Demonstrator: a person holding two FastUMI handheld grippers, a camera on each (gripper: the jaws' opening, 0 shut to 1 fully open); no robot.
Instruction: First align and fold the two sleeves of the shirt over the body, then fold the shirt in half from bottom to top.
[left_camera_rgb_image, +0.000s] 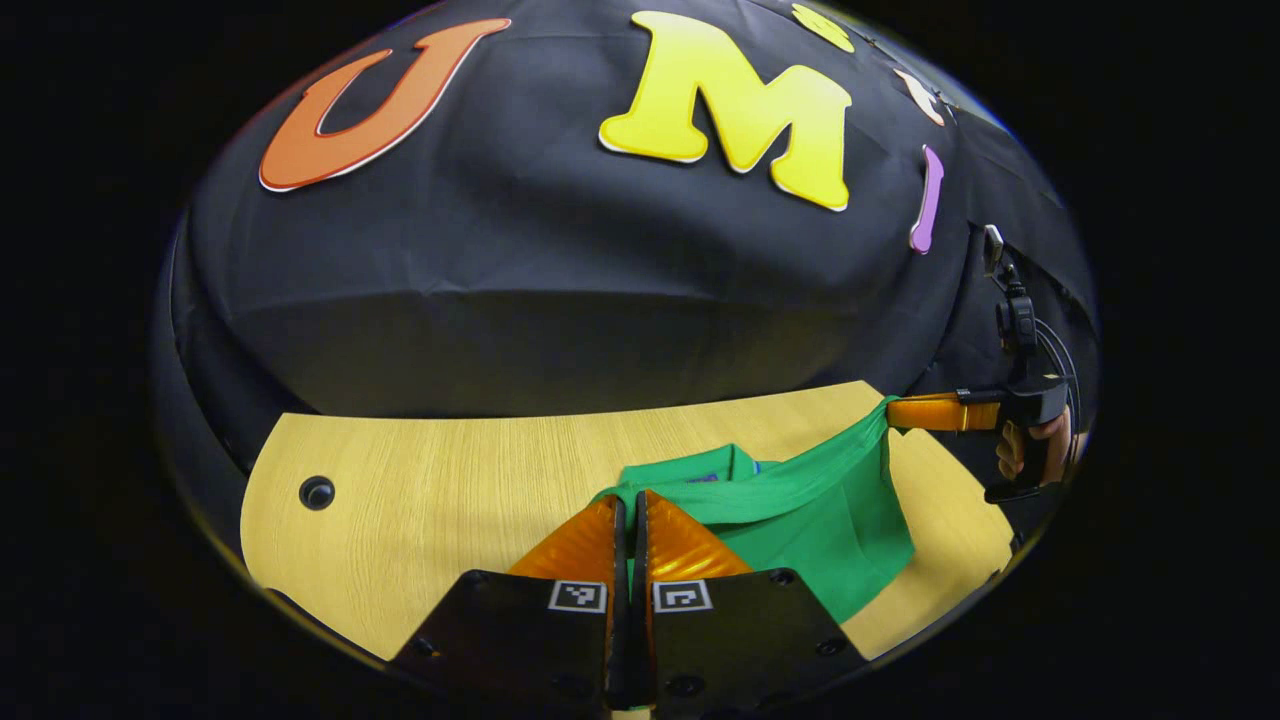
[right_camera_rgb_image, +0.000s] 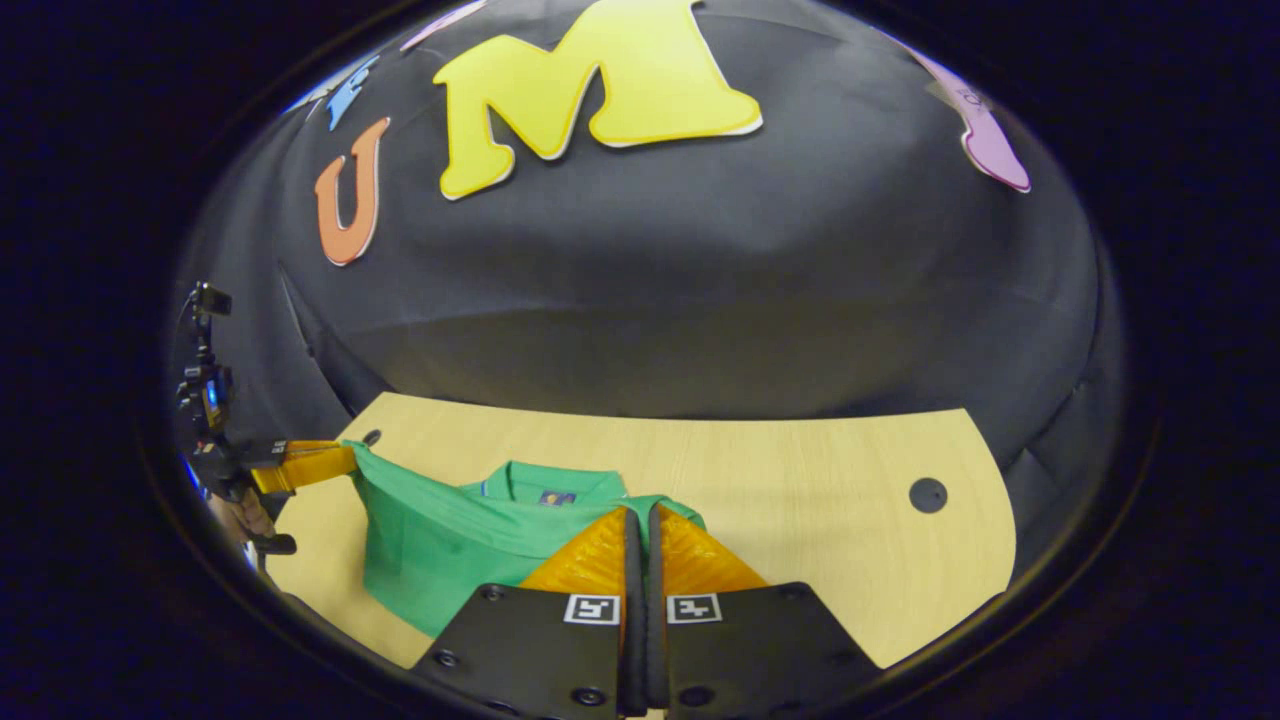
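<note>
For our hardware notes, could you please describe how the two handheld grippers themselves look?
Each gripper, left and right, has two ribbed wedge-shaped fingers on black plates carrying small square black-and-white markers. Seen farther off, the right gripper has a black pistol-style handle, a black cable and a small device mounted on top.

A light wooden surface (left_camera_rgb_image: 450, 480) with fine grain stood in front of the booth's black cloth wall (left_camera_rgb_image: 560, 260). A small round dark hole (left_camera_rgb_image: 316, 492) sat near one rounded end of the surface. The cloth hung down behind the far edge of the surface, with soft folds in it.
</note>
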